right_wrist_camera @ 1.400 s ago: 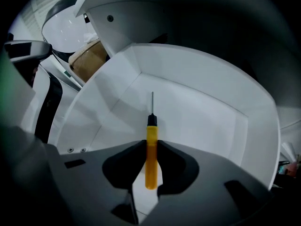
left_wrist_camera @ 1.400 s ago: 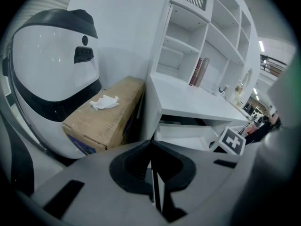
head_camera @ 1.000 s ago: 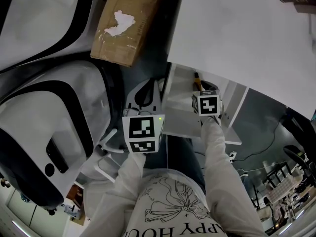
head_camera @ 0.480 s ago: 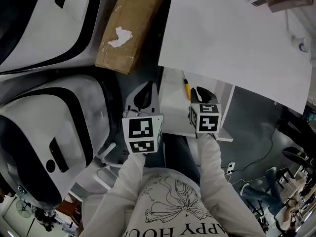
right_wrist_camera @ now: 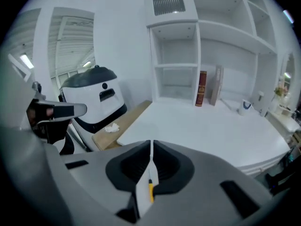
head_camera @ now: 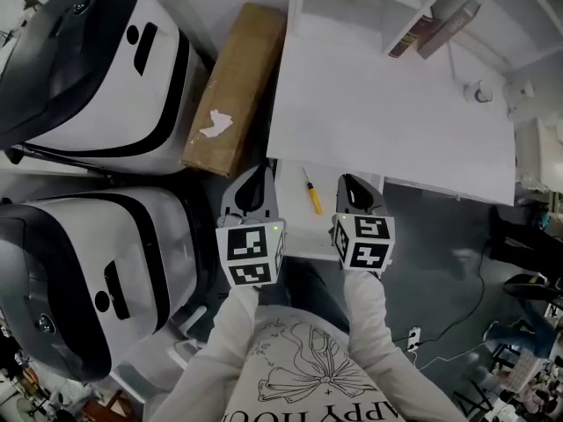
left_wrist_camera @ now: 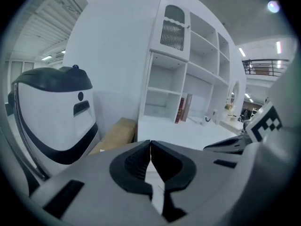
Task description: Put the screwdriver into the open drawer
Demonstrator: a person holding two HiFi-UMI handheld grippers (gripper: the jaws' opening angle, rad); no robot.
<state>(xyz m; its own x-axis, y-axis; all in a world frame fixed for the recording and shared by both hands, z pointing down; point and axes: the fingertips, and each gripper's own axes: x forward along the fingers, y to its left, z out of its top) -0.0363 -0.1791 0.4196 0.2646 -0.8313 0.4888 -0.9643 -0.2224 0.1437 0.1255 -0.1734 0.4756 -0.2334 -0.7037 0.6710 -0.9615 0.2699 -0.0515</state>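
A yellow-handled screwdriver [head_camera: 310, 193] lies loose in the open white drawer [head_camera: 295, 222] under the desk's front edge. Both grippers hang above the drawer, one on each side of the tool. At the left, my left gripper [head_camera: 251, 185] has its jaws together and holds nothing. In the left gripper view [left_wrist_camera: 150, 142] the tips meet. To the right, my right gripper [head_camera: 355, 192] is closing its jaws with nothing between them. In the right gripper view [right_wrist_camera: 151, 142] the screwdriver [right_wrist_camera: 150, 190] shows far below, through the slit behind the tips.
The white desk top [head_camera: 387, 104] stretches beyond the drawer, with a shelf of books [head_camera: 440, 29] and a small cup [head_camera: 479, 92] at its back. A long cardboard box [head_camera: 233, 86] lies left of the desk. Two large white-and-black machines [head_camera: 97, 69] [head_camera: 79, 271] fill the left side.
Both grippers have risen away from the drawer. The screwdriver, near the right gripper before, now lies free between them. The head view has swung up over the desk.
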